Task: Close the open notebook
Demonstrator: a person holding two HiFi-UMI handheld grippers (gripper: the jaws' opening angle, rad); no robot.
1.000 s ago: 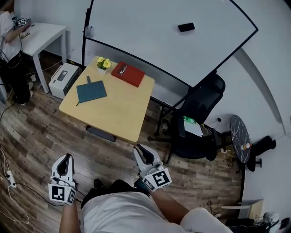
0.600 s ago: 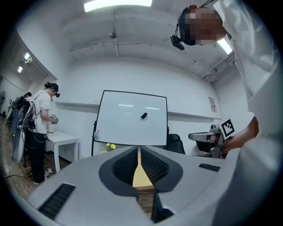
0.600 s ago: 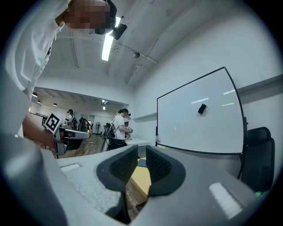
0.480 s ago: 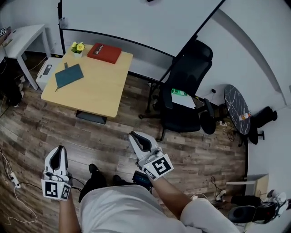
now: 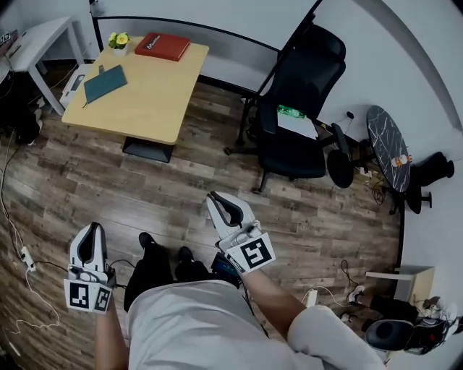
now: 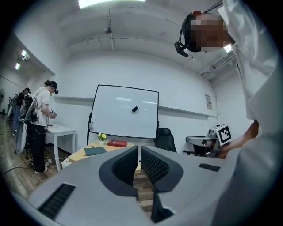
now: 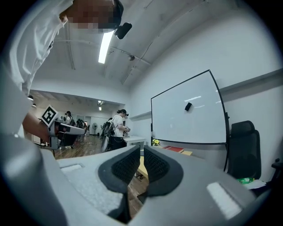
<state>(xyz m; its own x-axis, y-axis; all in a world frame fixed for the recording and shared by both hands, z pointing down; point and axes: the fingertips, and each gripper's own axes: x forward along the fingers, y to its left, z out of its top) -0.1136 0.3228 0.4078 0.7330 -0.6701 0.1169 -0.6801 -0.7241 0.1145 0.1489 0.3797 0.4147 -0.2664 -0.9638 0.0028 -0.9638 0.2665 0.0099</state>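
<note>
Holds left tongs pressed together, empty, above wood floor. Holds right tongs likewise pressed together, nothing between. Stands well apart from worktop bearing teal notebook, cover down flat, near red book and yellow flowers.

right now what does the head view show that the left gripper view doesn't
Only the head view: the round dark side table, the green item on the chair seat, and the person's shoes.

Only the left gripper view: the ceiling light and the eraser on the whiteboard.

Both: the wooden table with the teal notebook and red book, the black chair, and the left gripper and right gripper, both shut and empty.
</note>
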